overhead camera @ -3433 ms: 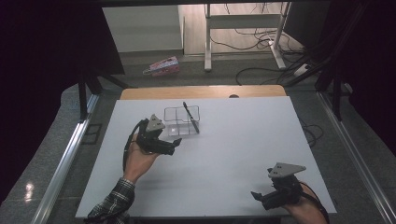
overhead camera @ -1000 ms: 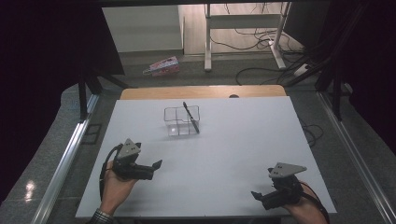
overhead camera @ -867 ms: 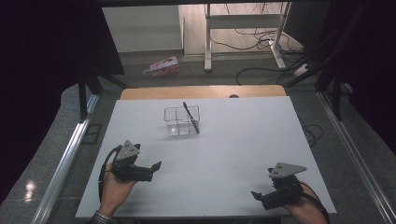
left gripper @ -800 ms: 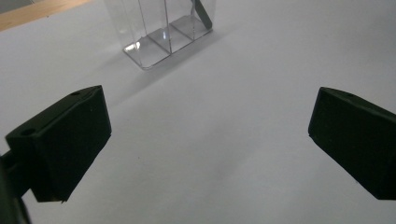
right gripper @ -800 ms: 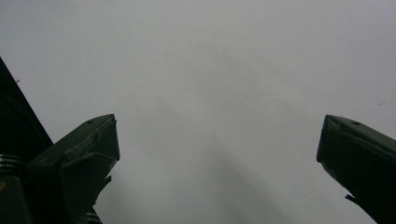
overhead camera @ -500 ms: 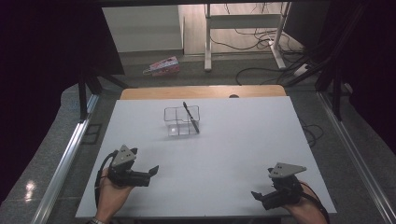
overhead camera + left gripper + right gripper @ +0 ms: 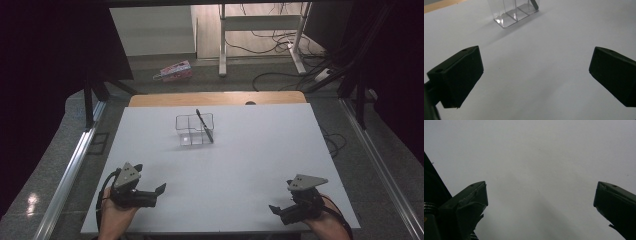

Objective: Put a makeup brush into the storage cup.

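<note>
We see our left gripper [image 7: 161,189] low at the near left corner of the white worktop [image 7: 260,150], held in our left hand [image 7: 116,215]. Its jaws stand spread wide with nothing between them; in the left gripper view they frame bare worktop, with the clear box [image 7: 511,15] ahead near the top edge. A few seconds ago this gripper was up beside that box, its jaws right at the box's near left side; since then it has pulled back toward us, and over the last second it has slid a little farther down and come to lie well apart from the box.

The clear box [image 7: 194,130] sits where it was, on the far middle of the worktop, divided into compartments. A dark pen [image 7: 204,126] leans in its right part, tilted with the top end pointing away from us, unchanged from the earlier pictures.

Our right gripper [image 7: 272,208] rests at the near right corner, in the same place as before, jaws spread and holding nothing; the right gripper view looks past them onto plain worktop. Both grippers lie far from each other, and neither touches the box or the pen
</note>
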The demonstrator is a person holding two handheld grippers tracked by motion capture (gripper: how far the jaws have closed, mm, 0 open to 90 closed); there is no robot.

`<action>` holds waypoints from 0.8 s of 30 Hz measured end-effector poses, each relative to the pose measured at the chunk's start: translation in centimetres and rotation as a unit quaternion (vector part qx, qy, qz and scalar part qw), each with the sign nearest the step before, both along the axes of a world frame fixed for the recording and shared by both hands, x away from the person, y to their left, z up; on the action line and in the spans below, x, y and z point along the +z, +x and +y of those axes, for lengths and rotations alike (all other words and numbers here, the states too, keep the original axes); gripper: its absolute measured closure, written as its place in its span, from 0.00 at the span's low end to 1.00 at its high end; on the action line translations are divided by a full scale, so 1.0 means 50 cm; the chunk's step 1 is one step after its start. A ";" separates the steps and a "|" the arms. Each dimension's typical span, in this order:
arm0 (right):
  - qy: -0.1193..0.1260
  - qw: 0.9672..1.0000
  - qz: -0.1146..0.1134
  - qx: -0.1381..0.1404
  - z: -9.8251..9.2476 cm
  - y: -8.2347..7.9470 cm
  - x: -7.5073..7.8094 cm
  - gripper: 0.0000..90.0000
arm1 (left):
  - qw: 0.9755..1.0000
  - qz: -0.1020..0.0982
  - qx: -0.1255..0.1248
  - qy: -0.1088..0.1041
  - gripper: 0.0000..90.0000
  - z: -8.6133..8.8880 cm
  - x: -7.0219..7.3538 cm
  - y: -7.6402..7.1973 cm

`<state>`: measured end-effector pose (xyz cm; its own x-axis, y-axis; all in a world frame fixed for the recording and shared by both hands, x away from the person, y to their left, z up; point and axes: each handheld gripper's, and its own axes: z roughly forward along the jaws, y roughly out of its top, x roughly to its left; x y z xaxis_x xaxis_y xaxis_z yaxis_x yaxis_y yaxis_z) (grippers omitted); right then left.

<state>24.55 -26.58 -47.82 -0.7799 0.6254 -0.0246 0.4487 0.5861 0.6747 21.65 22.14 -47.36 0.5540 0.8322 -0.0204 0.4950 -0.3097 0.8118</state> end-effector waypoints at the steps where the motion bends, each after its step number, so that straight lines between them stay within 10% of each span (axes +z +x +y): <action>1: -0.001 1.000 0.000 0.001 0.000 0.000 0.000 0.00 | 1.000 0.000 0.002 0.001 0.00 0.001 0.000 -0.003; 24: -0.005 1.000 0.004 -0.001 0.000 0.000 -0.002 0.00 | 1.000 0.000 0.019 0.007 0.00 0.021 -0.014 -0.059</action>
<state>24.54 -26.57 -47.89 -0.7794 0.6260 -0.0240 0.4547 0.5917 0.6657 18.73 23.19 -48.05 0.5215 0.8532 -0.0074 0.5063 -0.3024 0.8076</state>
